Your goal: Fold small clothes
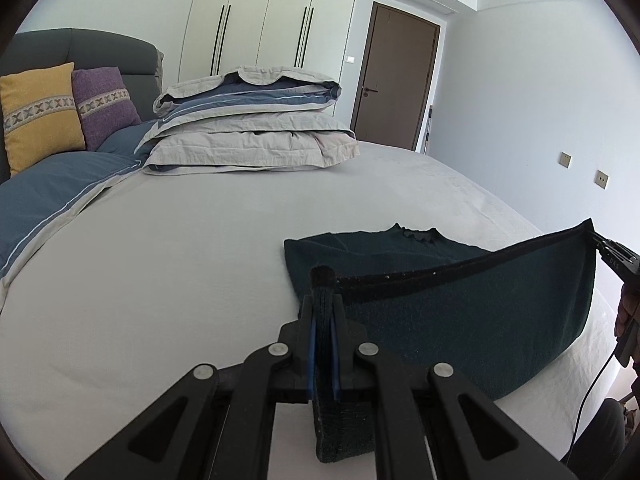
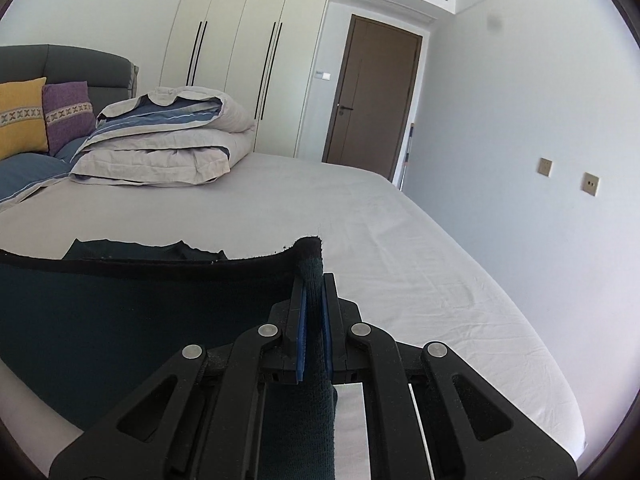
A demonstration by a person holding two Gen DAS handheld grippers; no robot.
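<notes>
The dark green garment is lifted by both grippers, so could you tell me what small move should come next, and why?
Probably carry both corners forward together: the left gripper and right gripper pinch the dark green garment hem, while its neckline end lies flat on the bed.

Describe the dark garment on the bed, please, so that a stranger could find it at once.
On the wide bed with the pale grey sheet, look at the near edge, far from the folded grey-blue duvet. The dark green knitted garment lies there, one hem lifted. It is the only dark cloth.
</notes>
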